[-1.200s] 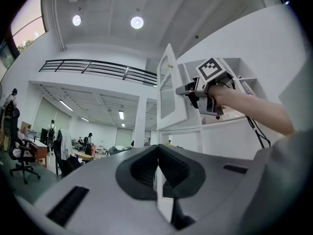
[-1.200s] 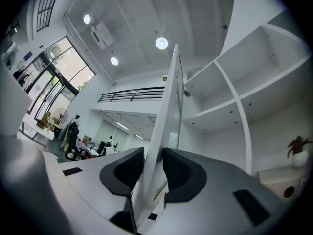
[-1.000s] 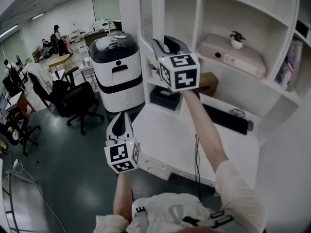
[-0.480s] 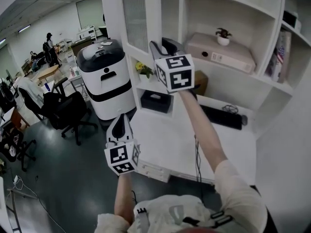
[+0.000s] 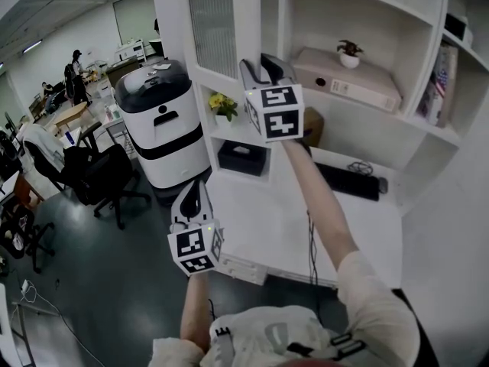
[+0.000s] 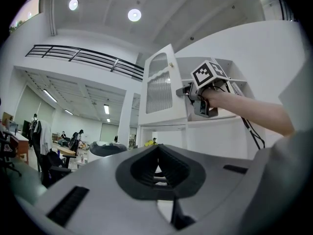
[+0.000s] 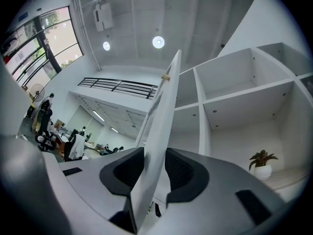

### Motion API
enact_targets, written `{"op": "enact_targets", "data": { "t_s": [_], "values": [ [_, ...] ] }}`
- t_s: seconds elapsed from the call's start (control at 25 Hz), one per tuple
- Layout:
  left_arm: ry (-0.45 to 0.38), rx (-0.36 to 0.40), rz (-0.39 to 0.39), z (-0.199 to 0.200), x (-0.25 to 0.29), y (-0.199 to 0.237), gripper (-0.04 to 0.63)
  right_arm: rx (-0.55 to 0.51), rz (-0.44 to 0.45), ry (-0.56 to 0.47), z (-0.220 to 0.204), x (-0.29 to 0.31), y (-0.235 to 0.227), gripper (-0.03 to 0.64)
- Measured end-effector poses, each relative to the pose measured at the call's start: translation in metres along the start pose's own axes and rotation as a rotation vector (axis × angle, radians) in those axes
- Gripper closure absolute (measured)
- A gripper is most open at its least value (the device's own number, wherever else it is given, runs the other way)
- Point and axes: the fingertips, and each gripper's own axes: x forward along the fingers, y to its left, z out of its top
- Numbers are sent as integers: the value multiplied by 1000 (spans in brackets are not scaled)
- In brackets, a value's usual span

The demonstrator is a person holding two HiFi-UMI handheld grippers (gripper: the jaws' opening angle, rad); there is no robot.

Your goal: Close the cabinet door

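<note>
Cabinet door (image 5: 214,29), white-framed ribbed glass, sits pinched in right hand-held gripper's (image 5: 262,67) just-opening jaws; left hand-held gripper (image 5: 191,196) closed.

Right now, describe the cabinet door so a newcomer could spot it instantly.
Find the white shelf unit above the desk. At its left end the cabinet door stands swung open. It alone has a ribbed panel; the bays beside it have no doors.

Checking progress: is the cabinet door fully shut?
No, the cabinet door stands swung out at an angle from the open shelf unit.
</note>
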Motion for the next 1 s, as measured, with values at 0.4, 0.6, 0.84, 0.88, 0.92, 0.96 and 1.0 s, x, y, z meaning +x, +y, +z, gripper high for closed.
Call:
{"op": "enact_targets", "data": {
  "t_s": [0.4, 0.6, 0.84, 0.88, 0.92, 0.96, 1.0],
  "values": [
    [6, -10, -7, -4, 8, 0, 591, -9, -72, 7, -8, 9, -21, 482],
    [9, -12, -6, -6, 9, 1, 591, -6, -97, 28, -11, 12, -25, 476],
    [16, 2, -7, -6, 10, 2, 591, -36, -133, 61, -15, 19, -35, 463],
    [19, 6, -7, -6, 10, 1, 591, -31, -133, 69, -17, 20, -37, 463],
    [20, 8, -7, -7, 10, 2, 591, -26, -133, 78, -18, 21, -38, 463],
    [22, 8, -6, -7, 10, 2, 591, -25, -134, 85, -18, 22, -40, 462],
    [23, 8, -5, -8, 10, 2, 591, -28, -138, 90, -19, 23, -42, 460]
  ]
}}
